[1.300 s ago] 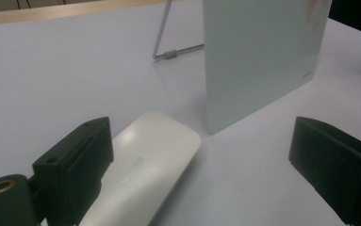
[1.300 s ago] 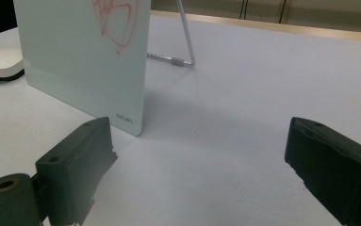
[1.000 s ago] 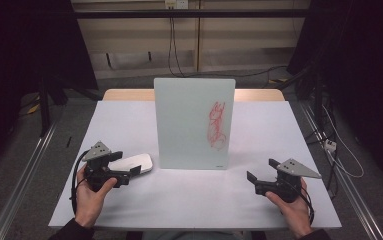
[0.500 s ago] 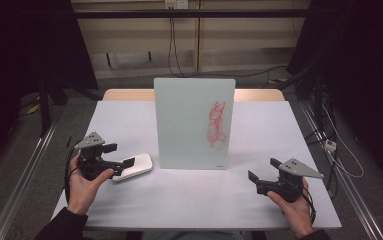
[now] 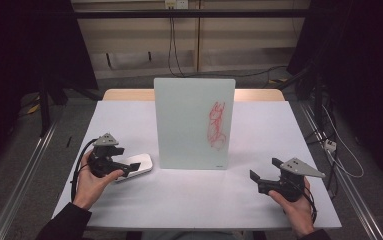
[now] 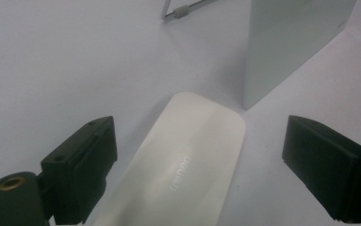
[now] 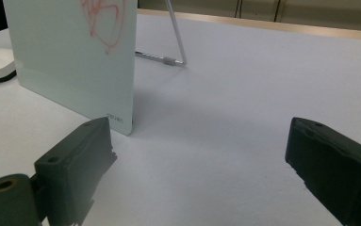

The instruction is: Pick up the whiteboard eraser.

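A white table (image 5: 189, 200) with a small whiteboard (image 5: 194, 122) standing upright near the middle, propped from behind by a thin wire stand (image 7: 176, 35) (you catch the stand in the right gripper view, back of the board). Red scribble (image 5: 217, 125) on the board's right half, approx. from mid-height down toward the lower part.

Left side: the person's left hand (image 5: 91, 182) holds the left gripper (image 5: 129, 167) low over the table, pointed toward the board. Its jaws are spread wide apart, and btw. them lies a flat white eraser (image 5: 135, 165), a long rounded slab w/ faint lettering on top. In the left gripper view the eraser (image 6: 183, 169) runs up the middle of the gap, neither jaw touching it; clear table shows on both sides. Its far end sits just beside the board's bottom left corner (image 6: 249, 101), close but apart.

Right side: the right hand (image 5: 296, 205) holds the right gripper (image 5: 265, 176) near the table's front right, well apart from the board. Jaws wide open here too, nothing btw. them but bare tabletop. Its view looks along the table at the board's lower right corner (image 7: 121, 120), w/ the scribble (image 7: 102, 23) up top.

Cables trail from both grippers toward the wrists.
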`<control>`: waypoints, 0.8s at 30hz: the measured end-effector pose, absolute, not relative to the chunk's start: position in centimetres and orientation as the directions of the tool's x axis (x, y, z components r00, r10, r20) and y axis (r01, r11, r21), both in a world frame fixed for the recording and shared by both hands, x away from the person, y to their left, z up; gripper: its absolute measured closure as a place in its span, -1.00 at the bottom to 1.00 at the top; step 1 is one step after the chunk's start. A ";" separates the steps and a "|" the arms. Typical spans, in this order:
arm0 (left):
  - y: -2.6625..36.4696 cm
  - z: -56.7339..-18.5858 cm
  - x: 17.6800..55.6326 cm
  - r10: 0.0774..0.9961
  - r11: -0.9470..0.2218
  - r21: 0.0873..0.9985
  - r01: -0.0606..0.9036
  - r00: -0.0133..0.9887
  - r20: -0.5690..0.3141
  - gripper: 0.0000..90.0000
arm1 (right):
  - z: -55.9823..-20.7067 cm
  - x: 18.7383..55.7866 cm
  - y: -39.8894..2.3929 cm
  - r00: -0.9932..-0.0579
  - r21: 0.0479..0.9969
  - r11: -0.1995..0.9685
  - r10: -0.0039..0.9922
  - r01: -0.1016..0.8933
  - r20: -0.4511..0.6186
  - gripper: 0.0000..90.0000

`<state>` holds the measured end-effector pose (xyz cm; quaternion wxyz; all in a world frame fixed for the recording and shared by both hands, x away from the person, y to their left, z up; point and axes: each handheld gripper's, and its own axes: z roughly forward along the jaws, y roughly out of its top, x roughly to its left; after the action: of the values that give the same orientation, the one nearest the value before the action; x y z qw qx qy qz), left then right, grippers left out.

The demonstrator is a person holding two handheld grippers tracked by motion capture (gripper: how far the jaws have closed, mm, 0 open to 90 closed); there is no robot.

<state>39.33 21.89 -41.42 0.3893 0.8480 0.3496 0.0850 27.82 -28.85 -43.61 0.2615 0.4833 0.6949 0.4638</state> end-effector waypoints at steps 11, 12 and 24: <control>21.7 -42.6 39.5 0.669 -0.503 0.673 0.542 0.737 -0.095 -0.76 | -43.7 27.8 -28.4 -0.407 0.892 0.115 0.910 0.438 0.083 -0.83; 21.7 -42.7 39.6 0.661 -0.516 0.669 0.534 0.746 -0.085 -0.76 | -43.7 27.8 -28.4 -0.407 0.892 0.115 0.910 0.438 0.083 -0.83; 20.7 -43.6 40.2 0.607 -0.619 0.612 0.492 0.795 -0.025 -0.70 | -43.8 27.9 -28.3 -0.411 0.889 0.119 0.908 0.442 0.083 -0.83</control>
<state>40.20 20.65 -43.64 0.3101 0.8950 0.3069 0.0926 27.87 -28.32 -43.78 0.2537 0.4795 0.7037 0.4588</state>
